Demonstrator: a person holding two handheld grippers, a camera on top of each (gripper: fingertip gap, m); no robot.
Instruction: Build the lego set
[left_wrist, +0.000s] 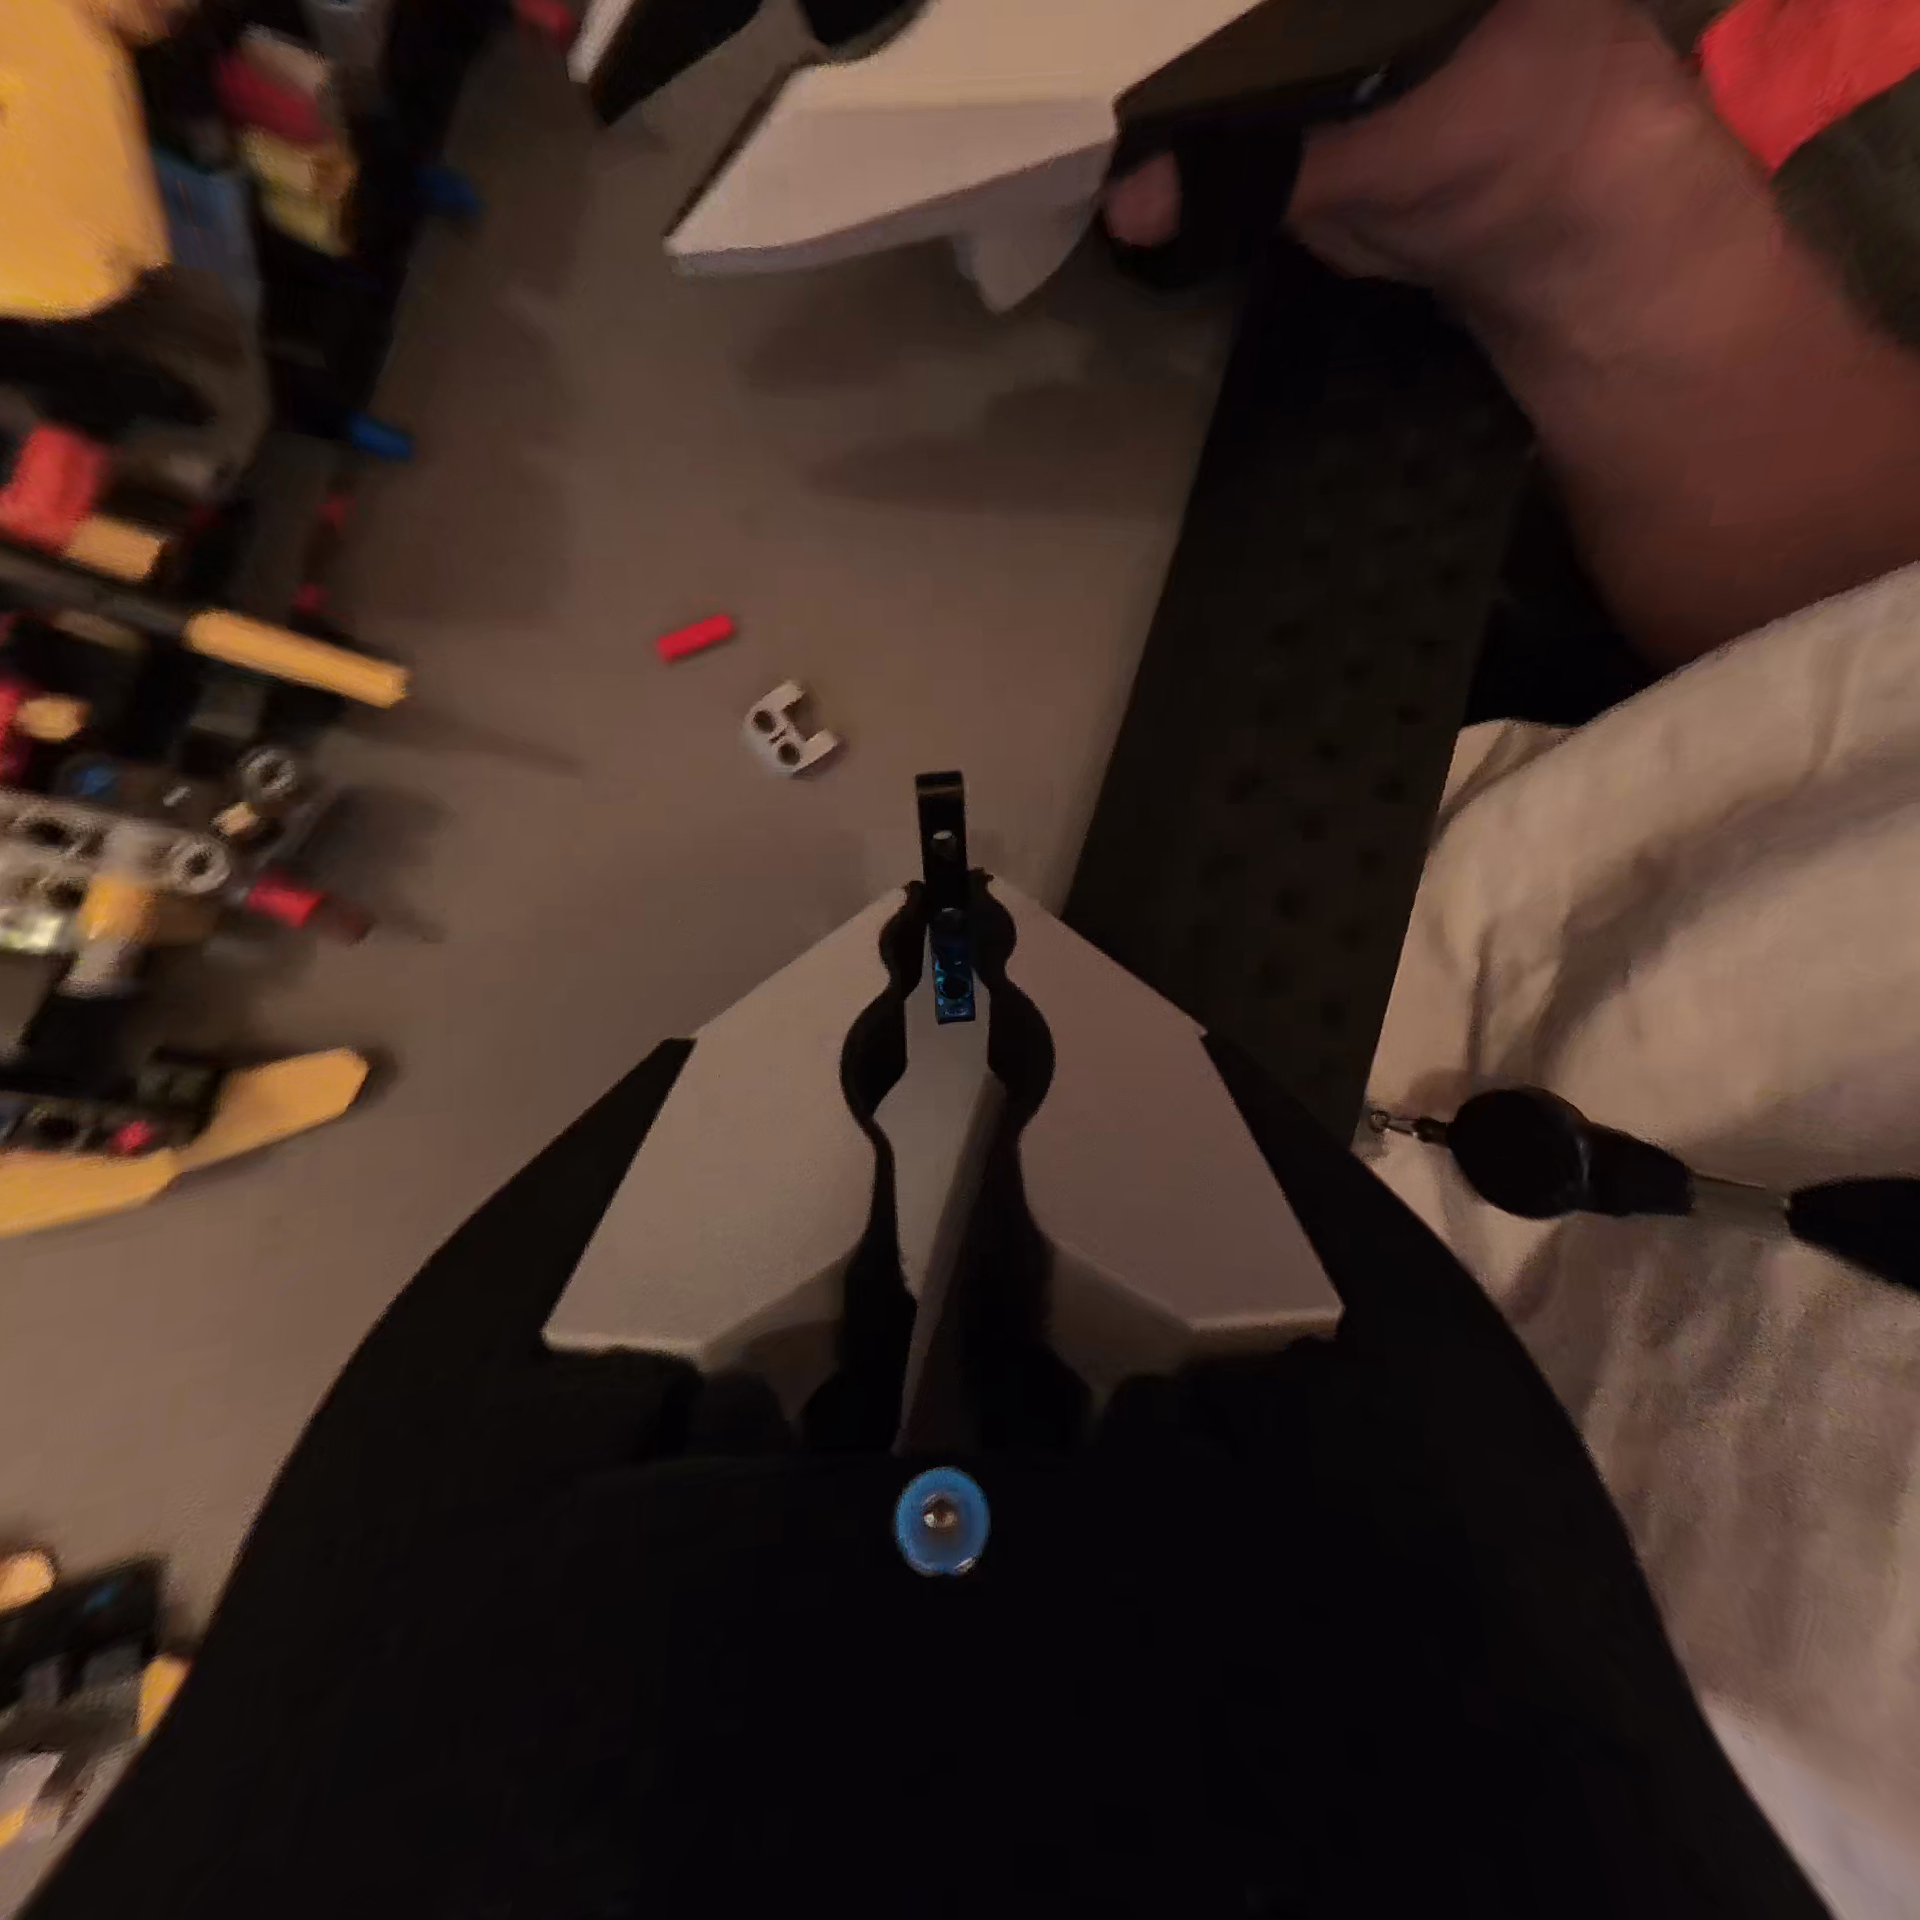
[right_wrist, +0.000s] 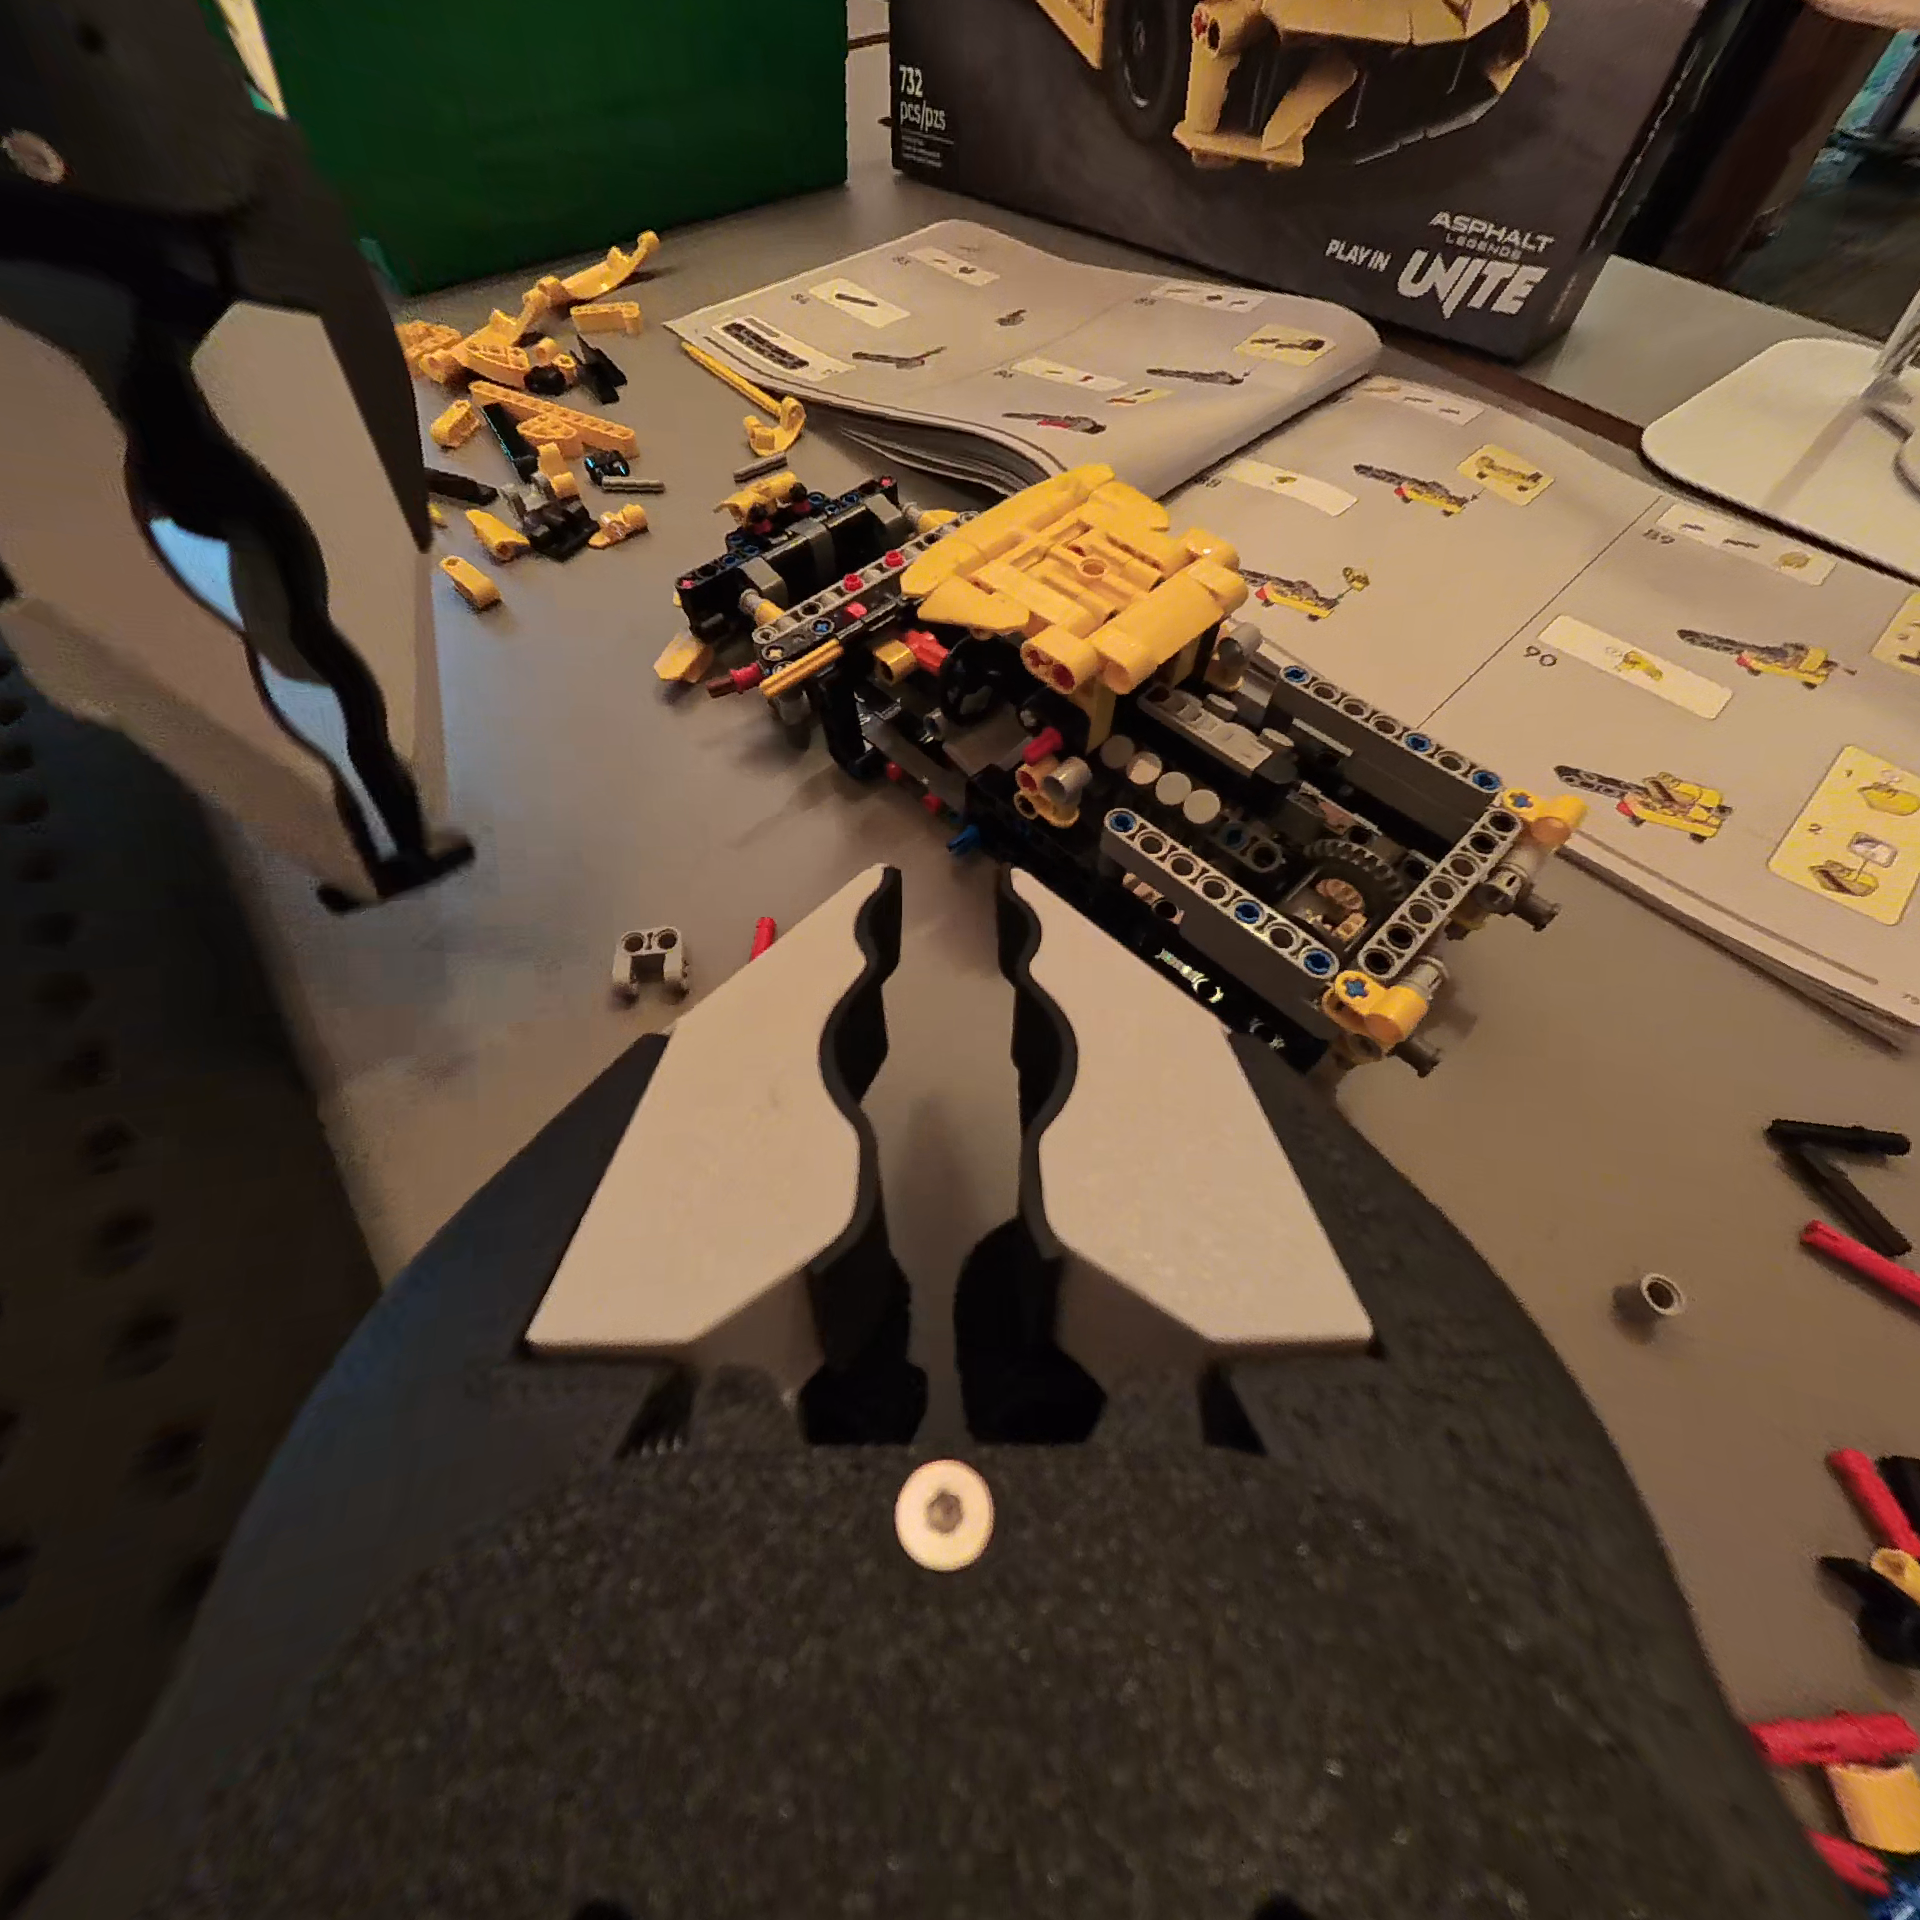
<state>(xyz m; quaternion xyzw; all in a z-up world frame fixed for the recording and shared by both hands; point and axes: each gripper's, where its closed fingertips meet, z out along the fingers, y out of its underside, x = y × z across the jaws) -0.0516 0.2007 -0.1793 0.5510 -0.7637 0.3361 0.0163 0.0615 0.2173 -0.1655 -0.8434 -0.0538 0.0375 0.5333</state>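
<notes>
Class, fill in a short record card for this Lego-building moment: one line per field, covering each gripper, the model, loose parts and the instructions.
Left gripper: shut on a small black piece
Right gripper: open, empty
Model: part-built yellow and black car on the table
Loose parts: grey connector, pile of yellow pieces
Instruction booklet: open behind the model

I am looking over a grey table (right_wrist: 540, 727) that is spreading out under everything. A big green box (right_wrist: 561, 114) is standing at the far side of it, up on the left. Far off on the right a flat white stand (right_wrist: 1766, 447) is sitting on the table, with something clear rising from it. Close to me a soft white cloth (left_wrist: 1714, 883) is lying all crumpled, and a little black pull (left_wrist: 1538, 1148) is resting on it
</notes>
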